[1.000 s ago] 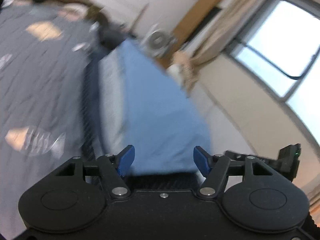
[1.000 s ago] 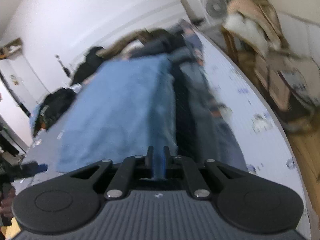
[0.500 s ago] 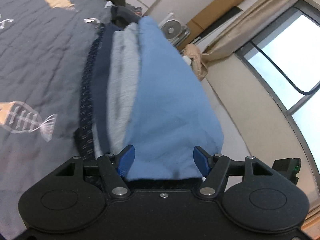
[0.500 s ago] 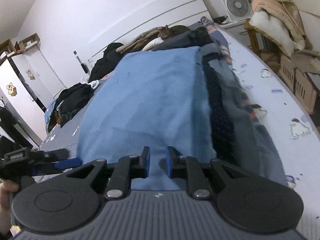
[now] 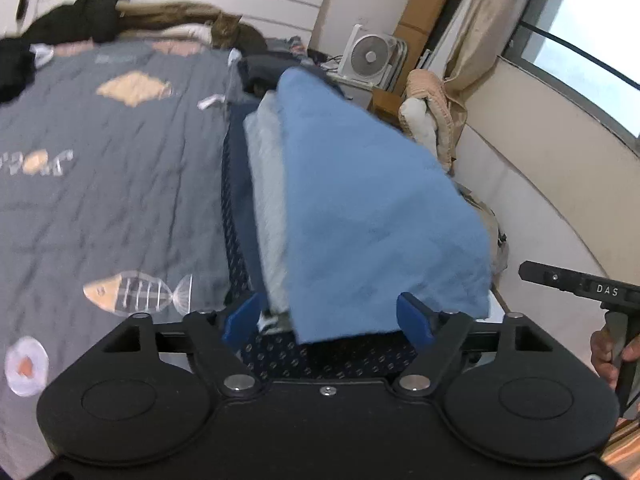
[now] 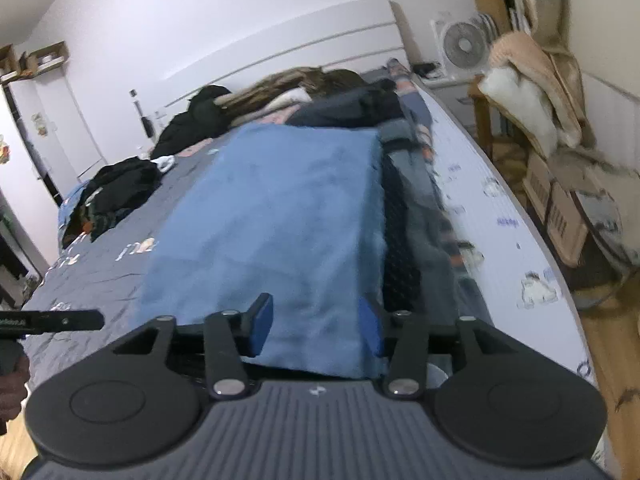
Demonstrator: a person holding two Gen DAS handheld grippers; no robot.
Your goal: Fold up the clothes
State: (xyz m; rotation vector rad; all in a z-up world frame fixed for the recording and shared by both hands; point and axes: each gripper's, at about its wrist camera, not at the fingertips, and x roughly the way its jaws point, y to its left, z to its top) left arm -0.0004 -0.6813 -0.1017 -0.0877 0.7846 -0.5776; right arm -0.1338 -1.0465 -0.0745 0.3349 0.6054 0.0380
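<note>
stage: late, release after fold | folded light-blue fleece garment [image 5: 372, 220] tops pile of folded clothes [image 5: 262, 200] on grey fish-print bed [image 5: 112, 184], 12 o'clock of both | left hand-held gripper [image 5: 332, 318] just widened, apart, empty | right hand-held gripper [image 6: 316, 322] just opening, pads clear of hem | left: dark unfolded heap [image 6: 116, 192] at 10 o'clock

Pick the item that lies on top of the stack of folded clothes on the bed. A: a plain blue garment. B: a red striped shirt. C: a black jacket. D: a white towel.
A: the blue garment lies folded flat on top of the stack, with pale grey and dark dotted layers showing under its left edge in the left wrist view.
</note>
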